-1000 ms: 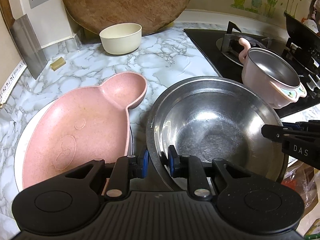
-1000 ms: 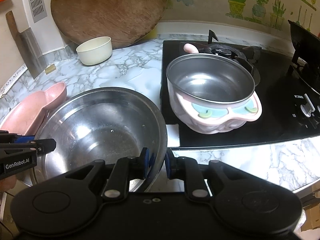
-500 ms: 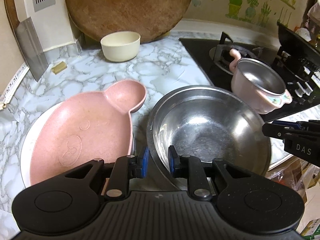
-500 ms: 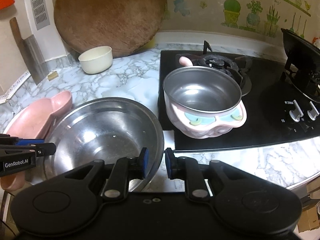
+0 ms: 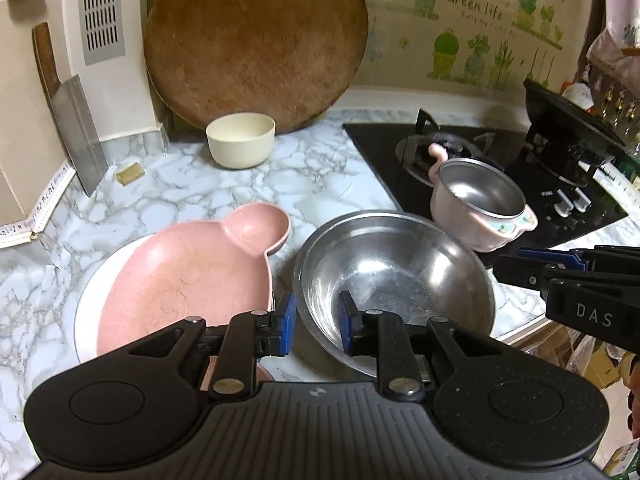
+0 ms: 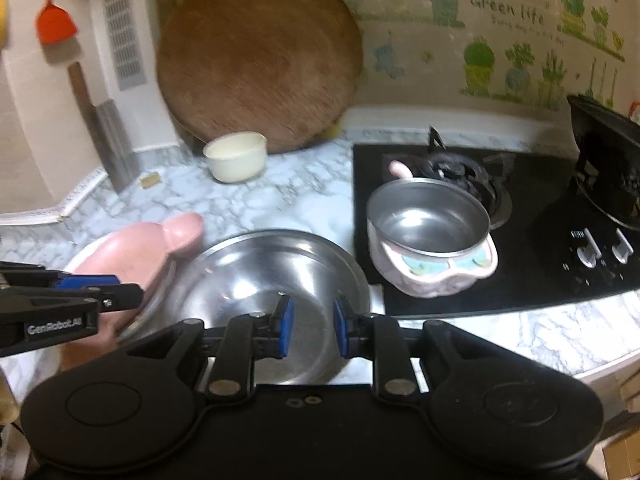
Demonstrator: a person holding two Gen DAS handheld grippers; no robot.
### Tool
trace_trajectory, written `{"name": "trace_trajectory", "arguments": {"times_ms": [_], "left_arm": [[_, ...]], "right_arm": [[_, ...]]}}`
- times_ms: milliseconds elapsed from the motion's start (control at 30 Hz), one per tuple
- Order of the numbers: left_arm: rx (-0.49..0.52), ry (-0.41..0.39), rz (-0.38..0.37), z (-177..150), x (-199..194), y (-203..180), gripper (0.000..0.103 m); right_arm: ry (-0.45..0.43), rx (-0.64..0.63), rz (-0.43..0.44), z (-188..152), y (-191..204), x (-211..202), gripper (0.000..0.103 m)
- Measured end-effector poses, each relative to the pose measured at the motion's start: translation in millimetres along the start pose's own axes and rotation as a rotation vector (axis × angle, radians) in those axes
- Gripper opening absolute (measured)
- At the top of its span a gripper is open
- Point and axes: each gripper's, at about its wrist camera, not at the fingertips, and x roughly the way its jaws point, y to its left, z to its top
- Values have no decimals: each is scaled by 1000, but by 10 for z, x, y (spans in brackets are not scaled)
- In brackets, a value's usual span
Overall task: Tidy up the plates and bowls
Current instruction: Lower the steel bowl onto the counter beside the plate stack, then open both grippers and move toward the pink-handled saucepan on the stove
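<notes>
A large steel bowl [image 5: 392,280] [image 6: 248,280] stands on the marble counter beside a pink bear-shaped plate [image 5: 192,280] [image 6: 132,252], which lies on a white plate [image 5: 86,308]. My left gripper [image 5: 316,320] hovers above the bowl's near left rim. Its jaws are open by a narrow gap and the pads press on nothing. My right gripper [image 6: 312,324] hangs over the bowl's near side with its jaws opening and nothing between them. A cream bowl [image 5: 240,140] [image 6: 236,156] sits at the back. A small pink pot [image 5: 480,204] [image 6: 432,240] rests on the hob.
A round wooden board [image 5: 256,44] leans on the back wall and a cleaver [image 5: 76,128] stands at the left. The black gas hob [image 5: 532,184] with its knobs fills the right, a dark wok [image 5: 568,120] on its far burner. The counter's front edge runs just right of the steel bowl.
Both grippers have drawn back and up from the steel bowl's rim, so the whole counter looks farther off. The bowl stays where it was. The right jaws stand a little wider.
</notes>
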Motion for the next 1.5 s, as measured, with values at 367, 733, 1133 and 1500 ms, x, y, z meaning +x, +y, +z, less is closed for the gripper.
{"name": "trace_trajectory", "arguments": {"times_ms": [367,733,1133,1500], "left_arm": [[23,-109,-25,-15,-386,-4,66],[10,-148,-47,122,-467,-135,83],[-37,-124,-28,562,-48,-582,101],[-60,9,16,1013,648,-1047,101]], "right_arm": [[-89,-68,8,29,258,-400,73],[-136,-102,5,180,153,-593,101],[-67,-93,-23,565,-655,-328,103],[127,-35,-34,907,-1454,302,103]]}}
